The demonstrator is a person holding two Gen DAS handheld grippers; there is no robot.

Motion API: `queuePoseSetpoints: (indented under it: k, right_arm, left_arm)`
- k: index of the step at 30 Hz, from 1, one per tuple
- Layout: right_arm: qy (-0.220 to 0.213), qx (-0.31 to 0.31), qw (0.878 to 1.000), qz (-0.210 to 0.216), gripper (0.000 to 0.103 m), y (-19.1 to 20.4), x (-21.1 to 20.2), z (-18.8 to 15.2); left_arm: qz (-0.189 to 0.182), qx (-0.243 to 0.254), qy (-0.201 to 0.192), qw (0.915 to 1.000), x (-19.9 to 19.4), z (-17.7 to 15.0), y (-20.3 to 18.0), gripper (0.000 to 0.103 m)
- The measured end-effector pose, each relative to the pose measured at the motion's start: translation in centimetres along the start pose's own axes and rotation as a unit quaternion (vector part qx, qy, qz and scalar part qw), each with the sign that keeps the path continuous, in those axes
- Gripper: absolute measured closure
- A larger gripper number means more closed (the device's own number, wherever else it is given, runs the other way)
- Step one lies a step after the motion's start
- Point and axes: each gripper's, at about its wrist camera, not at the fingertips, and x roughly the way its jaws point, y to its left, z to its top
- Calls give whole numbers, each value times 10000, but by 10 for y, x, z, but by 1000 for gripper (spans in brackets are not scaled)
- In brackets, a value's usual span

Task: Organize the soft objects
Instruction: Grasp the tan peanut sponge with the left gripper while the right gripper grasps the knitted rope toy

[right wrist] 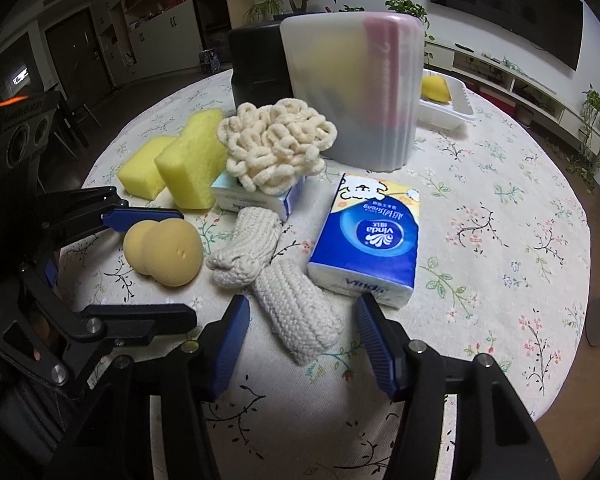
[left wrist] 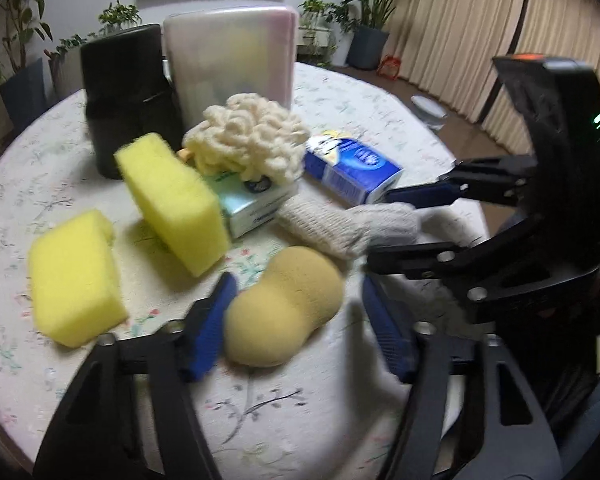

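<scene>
Soft things lie scattered on a round bench (right wrist: 500, 208) under a floral cloth: two yellow sponges (left wrist: 76, 276) at the left, one flat and the other (left wrist: 176, 200) tilted up against a pale tissue box (left wrist: 252, 208), with a cream loopy scrubber (right wrist: 274, 148) resting on top of that box. Beside them a blue tissue pack (right wrist: 368, 240) lies flat, and behind stand a black container (left wrist: 128, 96) and a frosted plastic bin (right wrist: 356, 88), upright and touching side by side. The left gripper (left wrist: 296, 316) has its blue fingers (left wrist: 212, 320) either side of a tan peanut-shaped sponge (left wrist: 284, 312), the left one close to it; motion blur leaves it unclear whether either pad actually presses. The right gripper (right wrist: 300, 340) straddles the near end of a cream knitted mitt (right wrist: 296, 312), its fingers (right wrist: 374, 340) part-way apart and clear of the wool on both sides. The mitt's far end lies just beside the tissue box
</scene>
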Motion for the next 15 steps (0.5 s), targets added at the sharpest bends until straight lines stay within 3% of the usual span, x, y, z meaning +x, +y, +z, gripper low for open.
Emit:
queuePoseSetpoints:
  k: [6,9,15]
  right_arm:
    - [-19,-47,10000,15,42,2,0,-2]
    - [-56,12,10000,-58,63,-1,-2,-2]
    - [-52,-25,10000,-71,68,0,-4,-3]
  left_arm:
    - [-56,-329,-64,9994,-5,-3,8,59]
    - [17,-376,-78,9993,-8,-6,6,60]
    - [43,-517,-114,9986,-11,-9,9,61]
